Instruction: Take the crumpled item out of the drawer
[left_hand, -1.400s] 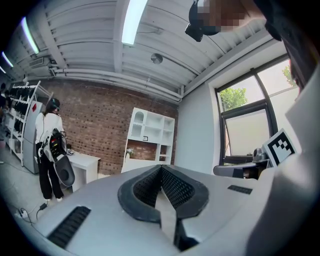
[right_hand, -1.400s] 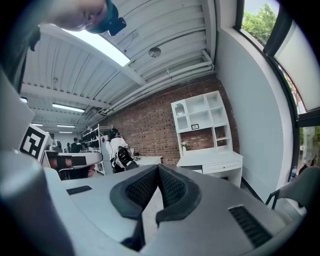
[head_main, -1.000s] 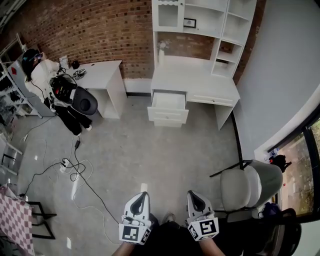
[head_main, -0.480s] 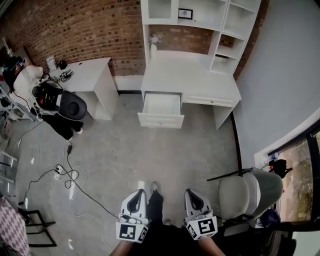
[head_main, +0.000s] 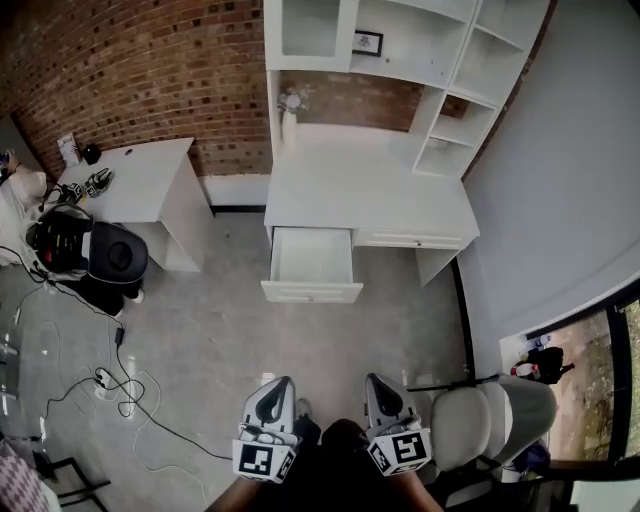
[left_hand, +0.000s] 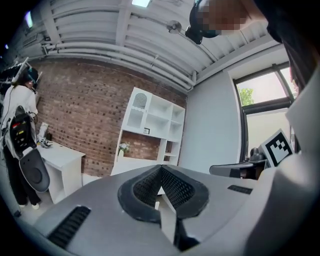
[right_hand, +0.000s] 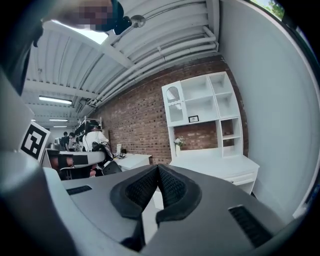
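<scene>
The white desk (head_main: 370, 195) with its shelf unit stands against the brick wall. Its left drawer (head_main: 312, 262) is pulled out toward me, and I make out no crumpled item in its pale inside from here. My left gripper (head_main: 280, 388) and right gripper (head_main: 377, 385) are low in the head view, far in front of the drawer, side by side and pointing at the desk. Both are shut with nothing between the jaws. In the left gripper view the left gripper (left_hand: 161, 168) has its tips meeting. So has the right gripper (right_hand: 158, 167) in the right gripper view.
A grey chair (head_main: 490, 420) stands at my right. Cables and a power strip (head_main: 102, 378) trail over the floor at left. A second white table (head_main: 135, 180) stands left of the desk, with a person (head_main: 60, 240) and a dark chair beside it. A small vase (head_main: 290, 118) sits on the desk.
I have come closer to the desk: it and the open drawer have slid down and grown in the head view. Both grippers stay shut in the same low place.
</scene>
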